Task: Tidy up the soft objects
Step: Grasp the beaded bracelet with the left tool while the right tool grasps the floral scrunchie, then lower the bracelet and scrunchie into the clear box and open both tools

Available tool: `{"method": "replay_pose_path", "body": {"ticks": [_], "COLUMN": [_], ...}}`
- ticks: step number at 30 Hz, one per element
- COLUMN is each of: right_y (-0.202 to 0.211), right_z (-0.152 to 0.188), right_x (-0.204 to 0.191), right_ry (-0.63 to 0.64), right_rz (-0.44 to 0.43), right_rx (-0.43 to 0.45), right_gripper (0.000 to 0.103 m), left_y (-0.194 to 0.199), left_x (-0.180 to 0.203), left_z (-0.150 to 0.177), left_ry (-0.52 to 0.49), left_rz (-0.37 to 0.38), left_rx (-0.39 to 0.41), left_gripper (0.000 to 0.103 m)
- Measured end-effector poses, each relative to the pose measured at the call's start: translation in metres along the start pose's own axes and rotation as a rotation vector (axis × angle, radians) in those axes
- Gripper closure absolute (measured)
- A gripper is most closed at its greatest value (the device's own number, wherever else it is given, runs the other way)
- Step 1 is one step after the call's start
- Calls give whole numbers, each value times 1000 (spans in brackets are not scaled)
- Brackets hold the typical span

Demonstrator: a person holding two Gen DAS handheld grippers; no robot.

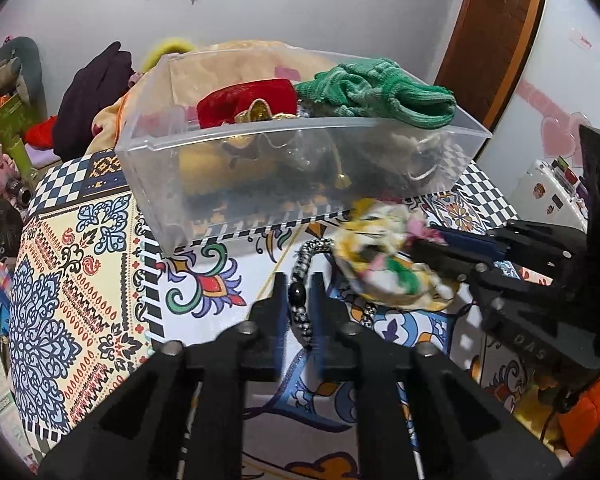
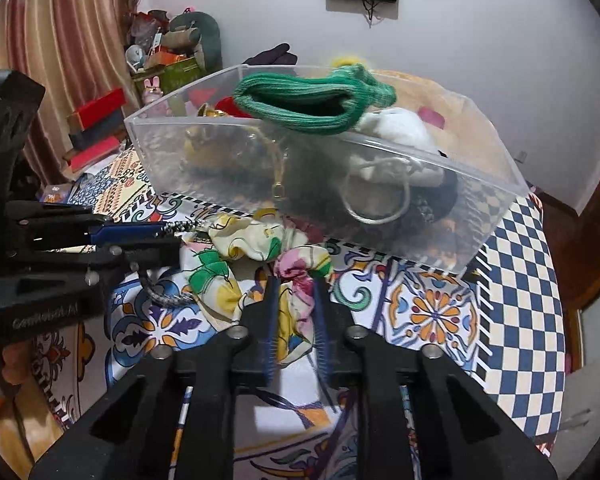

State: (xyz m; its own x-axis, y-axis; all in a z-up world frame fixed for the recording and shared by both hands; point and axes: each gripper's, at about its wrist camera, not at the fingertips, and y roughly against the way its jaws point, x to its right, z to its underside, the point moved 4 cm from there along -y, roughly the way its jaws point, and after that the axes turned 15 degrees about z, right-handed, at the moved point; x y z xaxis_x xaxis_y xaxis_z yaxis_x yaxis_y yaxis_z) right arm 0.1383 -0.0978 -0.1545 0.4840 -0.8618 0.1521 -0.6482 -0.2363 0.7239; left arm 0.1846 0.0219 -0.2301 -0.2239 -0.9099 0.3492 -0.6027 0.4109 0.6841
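Note:
A clear plastic bin (image 1: 188,216) (image 2: 496,216) stands on the patterned tablecloth and holds a green knit piece (image 1: 376,92) (image 2: 312,104), a red velvet pouch (image 1: 244,100), a white pouch (image 2: 396,128) and other soft items. In front of it lie a black-and-white beaded band (image 1: 306,264) (image 2: 176,226) and a floral fabric scrunchie (image 1: 384,256) (image 2: 260,256). My left gripper (image 1: 299,284) (image 2: 168,236) is shut on the beaded band. My right gripper (image 2: 295,284) (image 1: 420,240) is shut on the floral scrunchie.
Dark clothes (image 1: 92,100), a yellow plush (image 1: 168,48) and a beige bundle sit behind the bin. Boxes and toys (image 2: 160,68) crowd the far side by the curtain. A wooden door (image 1: 496,32) and a fridge (image 1: 556,184) stand past the table edge.

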Motion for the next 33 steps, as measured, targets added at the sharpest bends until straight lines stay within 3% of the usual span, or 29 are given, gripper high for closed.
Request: {"method": "replay_pose_path", "body": {"ticks": [12, 25, 33], "right_y": [35, 101, 120], "right_z": [3, -25, -57], "right_x": [33, 45, 59], "right_ry": [-84, -99, -139], "right_rz": [49, 76, 125], "right_rx": [64, 260, 371], "right_gripper": [94, 94, 94], "left_y": [54, 119, 126], "left_x": [2, 17, 14], "left_z": [4, -37, -65], "left_ry": [-10, -51, -69], "left_rz": [-54, -52, -80], "left_rx": [114, 304, 373], "left_gripper": [96, 96, 96]}}
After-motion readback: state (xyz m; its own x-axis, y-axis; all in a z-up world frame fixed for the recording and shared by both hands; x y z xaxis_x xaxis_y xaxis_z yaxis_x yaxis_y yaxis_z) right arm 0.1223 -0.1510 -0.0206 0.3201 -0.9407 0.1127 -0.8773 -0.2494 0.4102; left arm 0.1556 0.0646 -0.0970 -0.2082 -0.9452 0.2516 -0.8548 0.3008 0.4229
